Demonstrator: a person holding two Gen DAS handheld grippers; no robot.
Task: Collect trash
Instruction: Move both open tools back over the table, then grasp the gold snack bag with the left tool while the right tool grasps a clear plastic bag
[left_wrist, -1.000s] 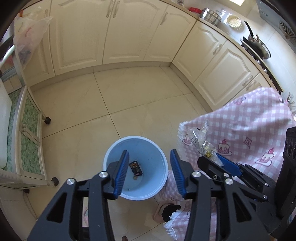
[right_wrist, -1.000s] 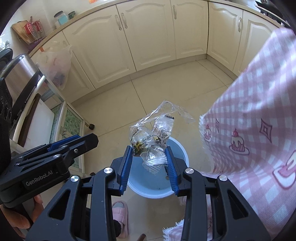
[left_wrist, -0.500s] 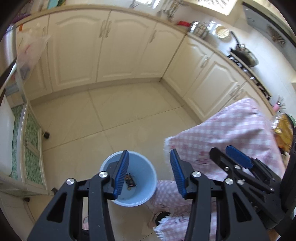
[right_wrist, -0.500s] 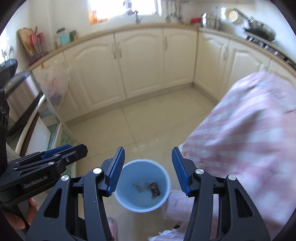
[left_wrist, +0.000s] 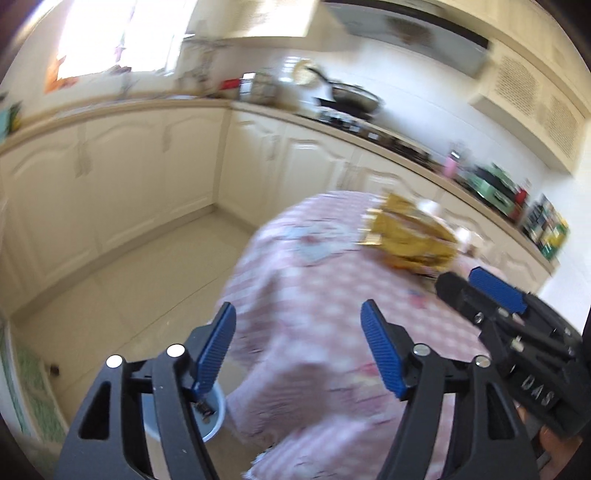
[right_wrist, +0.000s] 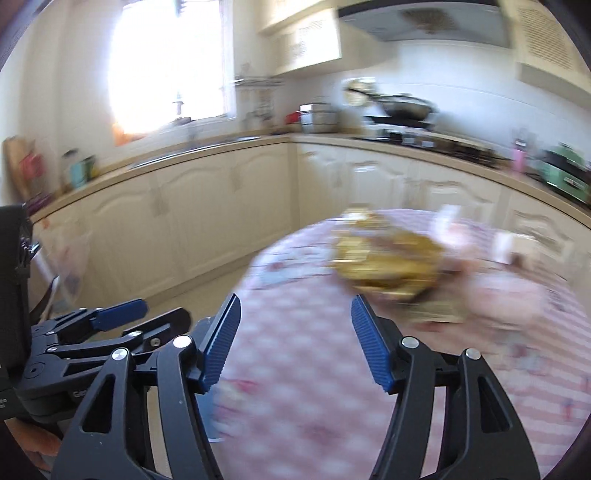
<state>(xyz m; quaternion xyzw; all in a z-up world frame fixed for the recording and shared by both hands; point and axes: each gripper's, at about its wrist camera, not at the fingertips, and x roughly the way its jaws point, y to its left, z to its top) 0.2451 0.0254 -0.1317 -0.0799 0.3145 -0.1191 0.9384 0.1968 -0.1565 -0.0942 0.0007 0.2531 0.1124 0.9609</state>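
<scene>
Left wrist view, blurred. My left gripper (left_wrist: 297, 350) has its blue ribbed jaws wide apart, nothing between them. Round pale blue plastic bin (left_wrist: 214, 413) sits low, just behind the left-hand jaw, small dark scraps inside. Crumpled gold foil wrapper (left_wrist: 410, 240) lies on the pink checked tablecloth (left_wrist: 314, 266), ahead and to the right of the jaws. Right gripper (left_wrist: 495, 291) sits right of my jaws.

Right wrist view, blurrier. My right gripper (right_wrist: 295, 339) jaws spread, empty. Gold wrapper (right_wrist: 388, 258) ahead, just beyond the right-hand jaw, on the cloth (right_wrist: 295, 317). Left gripper (right_wrist: 118, 317) off the left-hand jaw; I cannot tell its gap here.
</scene>
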